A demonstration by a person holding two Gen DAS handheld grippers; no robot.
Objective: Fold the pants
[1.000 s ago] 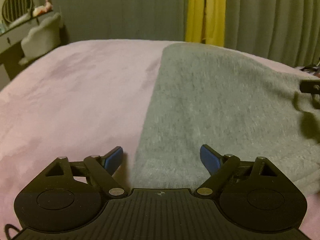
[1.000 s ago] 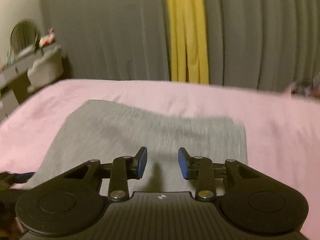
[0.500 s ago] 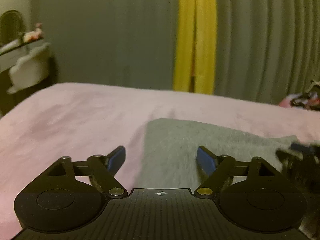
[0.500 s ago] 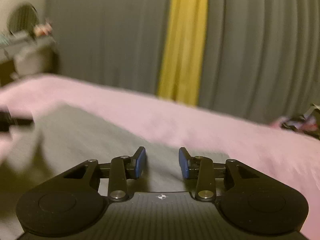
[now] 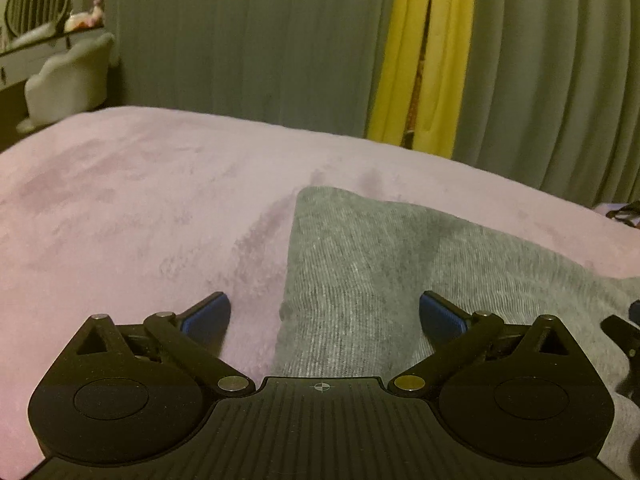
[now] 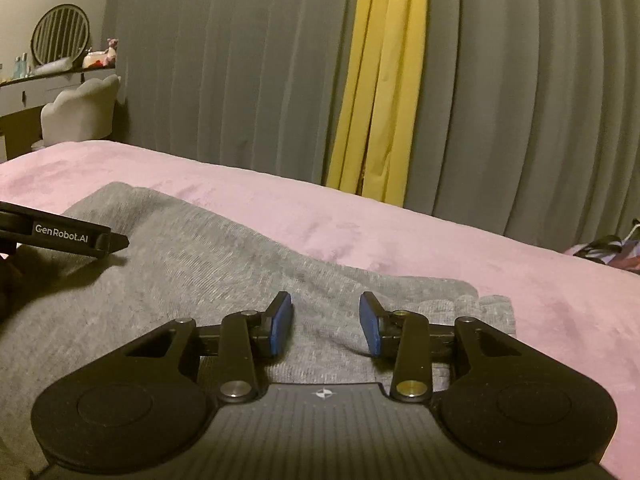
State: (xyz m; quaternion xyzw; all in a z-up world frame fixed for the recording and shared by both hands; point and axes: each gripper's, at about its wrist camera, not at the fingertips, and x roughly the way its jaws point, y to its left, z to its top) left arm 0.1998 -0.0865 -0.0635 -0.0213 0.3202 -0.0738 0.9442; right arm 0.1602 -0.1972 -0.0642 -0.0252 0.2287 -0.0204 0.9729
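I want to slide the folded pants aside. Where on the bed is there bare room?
Bare pink blanket lies left of the grey pants, up to the curtain side, and a strip right of them. It is crowded by the clutter at the far right edge.

Grey pants (image 5: 360, 272), pink blanket (image 5: 140, 208), yellow curtain (image 6: 380, 80)

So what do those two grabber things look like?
Both are black plastic. The left gripper and right gripper each have a ribbed middle plate with a small cross mark, round discs at the sides, silver and brass pins, and blue pads. Seen from the side, one arm reads "GenRobot.AI" in white.
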